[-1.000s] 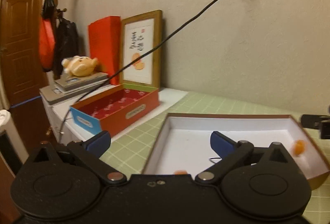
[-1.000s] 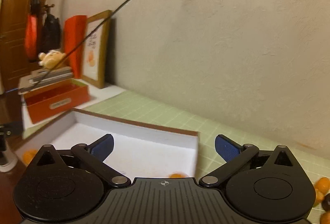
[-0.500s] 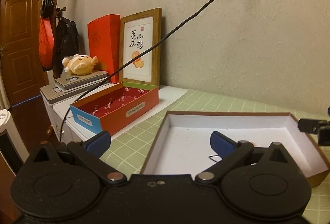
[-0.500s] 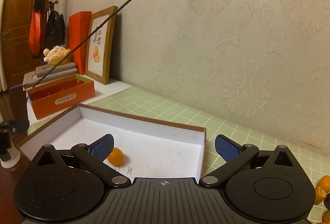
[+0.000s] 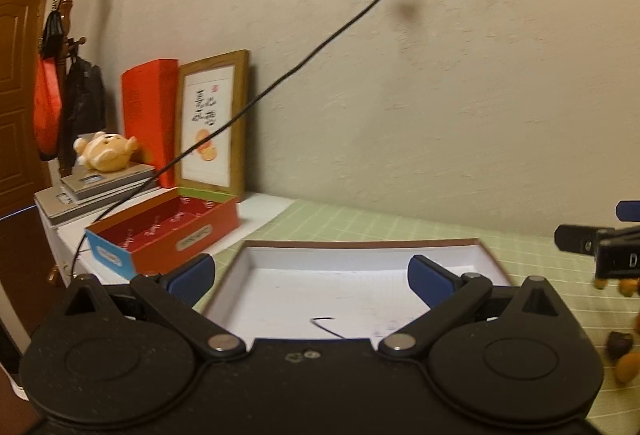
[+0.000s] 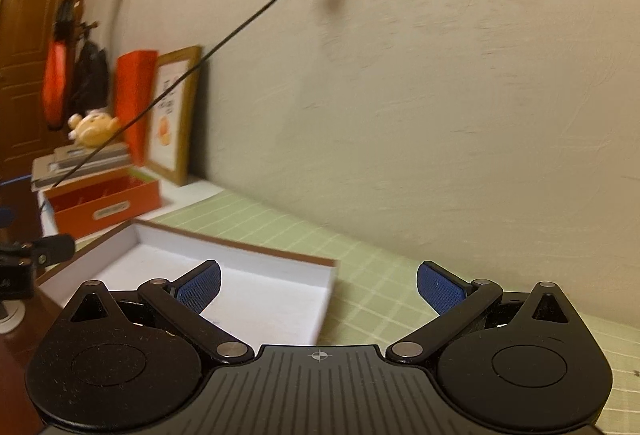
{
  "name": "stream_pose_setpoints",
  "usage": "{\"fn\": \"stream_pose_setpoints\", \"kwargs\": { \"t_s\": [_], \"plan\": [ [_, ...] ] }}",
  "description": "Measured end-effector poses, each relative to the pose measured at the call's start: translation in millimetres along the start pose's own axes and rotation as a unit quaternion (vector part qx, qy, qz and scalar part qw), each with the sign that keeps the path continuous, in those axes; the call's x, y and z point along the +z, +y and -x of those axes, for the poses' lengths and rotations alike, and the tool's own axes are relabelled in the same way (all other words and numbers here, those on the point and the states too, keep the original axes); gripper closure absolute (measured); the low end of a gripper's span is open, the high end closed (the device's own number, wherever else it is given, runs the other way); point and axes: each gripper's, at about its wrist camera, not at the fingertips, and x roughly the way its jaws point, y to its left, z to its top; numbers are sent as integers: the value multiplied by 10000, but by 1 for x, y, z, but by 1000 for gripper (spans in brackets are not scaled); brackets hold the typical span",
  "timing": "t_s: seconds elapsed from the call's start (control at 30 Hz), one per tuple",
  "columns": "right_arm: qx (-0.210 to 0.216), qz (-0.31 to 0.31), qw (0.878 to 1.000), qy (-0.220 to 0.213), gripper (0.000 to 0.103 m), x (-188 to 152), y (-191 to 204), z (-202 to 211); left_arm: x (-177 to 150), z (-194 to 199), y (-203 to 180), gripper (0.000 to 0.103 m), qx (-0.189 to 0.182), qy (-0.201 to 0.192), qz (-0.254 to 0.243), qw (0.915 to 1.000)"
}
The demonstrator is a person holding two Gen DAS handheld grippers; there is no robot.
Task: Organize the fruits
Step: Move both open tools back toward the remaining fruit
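A shallow white box with a brown rim [image 5: 360, 245] lies on the green checked mat; no fruit shows inside it in either view, and it also shows in the right wrist view [image 6: 236, 247]. My left gripper [image 5: 312, 275] is open and empty above the box's near side. My right gripper [image 6: 318, 285] is open and empty over the box's right edge; its body shows in the left wrist view [image 5: 600, 241]. Small orange fruits [image 5: 626, 367] and a dark one [image 5: 619, 343] lie on the mat at the right.
An open red box [image 5: 168, 231], a framed picture [image 5: 212, 127], a red carton [image 5: 146, 115] and a plush toy [image 5: 104, 153] on stacked devices stand at the left. A black cable [image 5: 280, 83] hangs from the wall socket across the scene.
Both views have swung up and to the right, with blur. The orange fruit seen inside the white box earlier is out of sight. Loose fruits now show at the left view's right edge.
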Motion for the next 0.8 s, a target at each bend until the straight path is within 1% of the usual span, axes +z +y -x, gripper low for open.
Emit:
{"fn": "stream_pose_setpoints", "kwargs": {
  "t_s": [0.13,0.23,0.37,0.5,0.7,0.8],
  "plan": [
    [-272,-101,9996,-45,0,-1,-26,19,-2,8,-19,6,-208,-100,72,9997],
    [-479,-145,9987,-86,0,-1,-45,33,-2,11,-37,6,-432,-145,112,9989],
    [-810,-246,9963,-126,0,-4,-71,52,-4,14,-67,6,-796,-167,-34,9967],
    [-1167,-432,9922,-89,0,-10,-97,69,-8,15,-91,6,-1066,-175,-240,9939],
    [-1573,-584,9858,-103,0,-20,-130,98,-17,13,-117,6,-1314,-45,-316,9908],
    [-1729,-592,9832,10,0,-28,-141,106,-22,11,-131,6,-1426,8,-432,9888]
  ]
}}
